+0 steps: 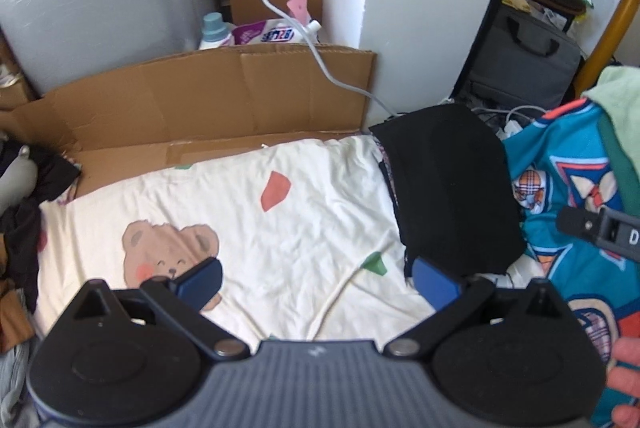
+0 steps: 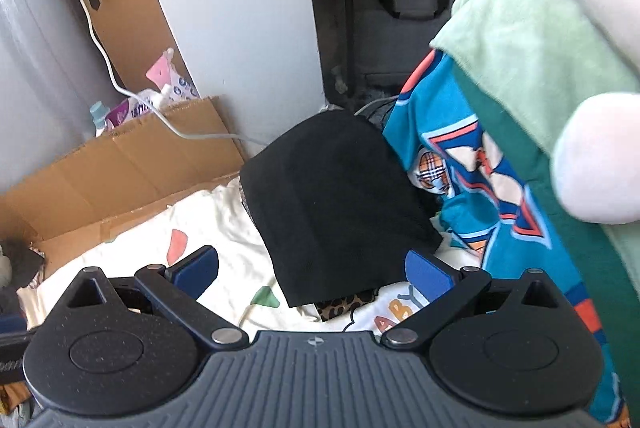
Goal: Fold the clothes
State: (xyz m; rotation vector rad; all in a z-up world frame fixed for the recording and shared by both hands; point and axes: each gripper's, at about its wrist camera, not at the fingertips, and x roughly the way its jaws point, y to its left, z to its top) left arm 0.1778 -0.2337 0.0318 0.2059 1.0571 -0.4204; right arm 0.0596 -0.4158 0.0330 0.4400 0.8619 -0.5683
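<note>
We find the widest free room over the cream sheet [image 1: 256, 212], flat and bare ahead of the left gripper [image 1: 316, 282]. A folded black garment [image 1: 448, 196] closes its right edge, with a teal printed garment [image 1: 560, 188] heaped just beyond. Upright cardboard [image 1: 224, 96] and a white cable [image 1: 288, 24] block the far side; dark clothes [image 1: 24, 220] crowd the left.

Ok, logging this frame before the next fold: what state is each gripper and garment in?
left gripper: open, holding nothing
right gripper: open, holding nothing
black garment: folded, lying on the cream sheet
cream sheet: spread flat, wrinkled
teal jersey: unfolded, draped
green towel: draped over the jersey
</note>
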